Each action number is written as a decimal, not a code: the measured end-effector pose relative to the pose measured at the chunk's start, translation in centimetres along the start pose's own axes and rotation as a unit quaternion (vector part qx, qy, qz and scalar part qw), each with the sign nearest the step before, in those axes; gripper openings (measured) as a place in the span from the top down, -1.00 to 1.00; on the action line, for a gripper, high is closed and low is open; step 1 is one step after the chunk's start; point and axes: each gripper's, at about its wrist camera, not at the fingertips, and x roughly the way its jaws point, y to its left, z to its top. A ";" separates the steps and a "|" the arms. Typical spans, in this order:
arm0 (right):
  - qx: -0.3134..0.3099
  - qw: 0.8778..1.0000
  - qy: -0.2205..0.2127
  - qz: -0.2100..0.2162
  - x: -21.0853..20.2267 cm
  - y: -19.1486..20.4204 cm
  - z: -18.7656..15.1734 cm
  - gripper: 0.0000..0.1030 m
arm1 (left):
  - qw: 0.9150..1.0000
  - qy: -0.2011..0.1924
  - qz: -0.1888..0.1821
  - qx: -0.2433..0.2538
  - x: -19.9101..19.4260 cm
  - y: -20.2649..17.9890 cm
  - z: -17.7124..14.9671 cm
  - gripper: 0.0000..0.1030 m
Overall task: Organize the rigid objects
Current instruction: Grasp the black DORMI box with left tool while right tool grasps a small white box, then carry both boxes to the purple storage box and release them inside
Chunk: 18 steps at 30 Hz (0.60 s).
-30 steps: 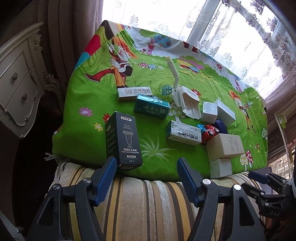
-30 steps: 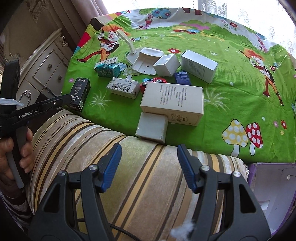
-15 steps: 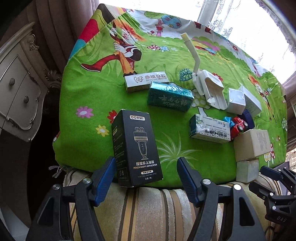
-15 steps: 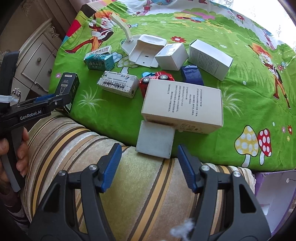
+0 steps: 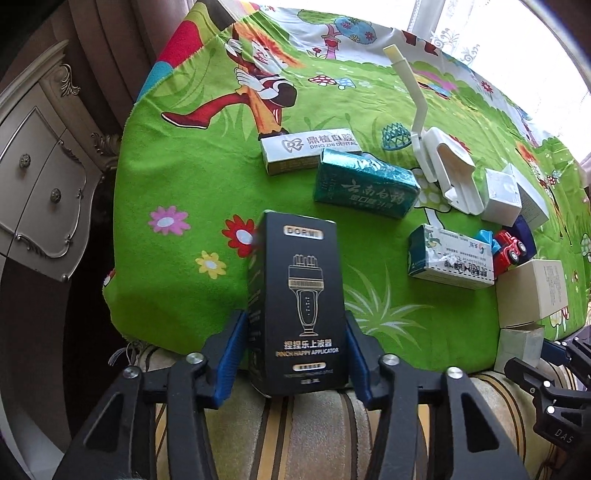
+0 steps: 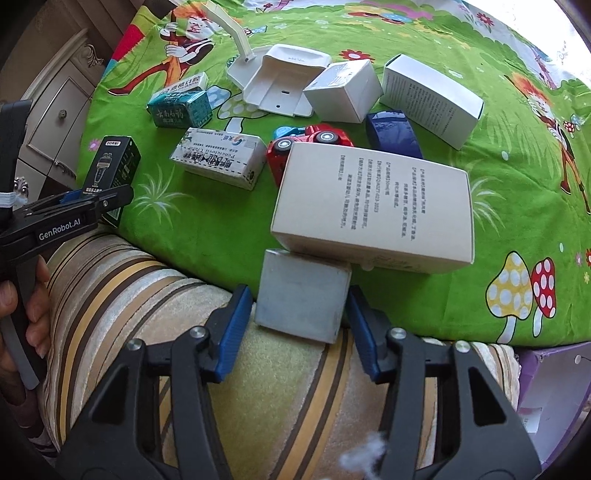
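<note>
Daylight pours in from the window [image 5: 517, 33] at the top right of the left wrist view, and it's blown out to pure white there. The green cloth [image 5: 184, 177] is bright and saturated, colours pop. The left side goes murky by the dresser [image 5: 40, 177] and the curtain [image 5: 107, 44]. Shadows are soft and short. Heavy fisheye bend in both views, with dark rounded corners. Mostly sharp, though a white fuzzy blob [image 6: 364, 458] sits blurred near the right wrist lens.
</note>
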 end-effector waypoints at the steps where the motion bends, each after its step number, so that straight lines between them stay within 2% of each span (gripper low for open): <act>1: -0.002 1.000 -0.002 0.001 0.0 0.1 -0.1 -0.04 | 1.000 0.001 -0.003 -0.001 0.0 0.2 -0.1 0.19; 7: -0.007 1.000 -0.019 -0.004 -0.6 0.4 -1.1 -0.03 | 1.000 -0.014 -0.008 0.001 -0.8 0.0 -0.8 0.19; 13: -0.013 0.999 -0.044 -0.010 -1.7 0.7 -1.9 -0.03 | 0.998 -0.053 -0.017 0.005 -3.4 -0.5 -1.8 0.19; 18: -0.013 0.998 -0.065 -0.011 -2.9 0.4 -2.3 -0.03 | 0.997 -0.068 -0.036 0.009 -5.3 -1.3 -2.4 0.19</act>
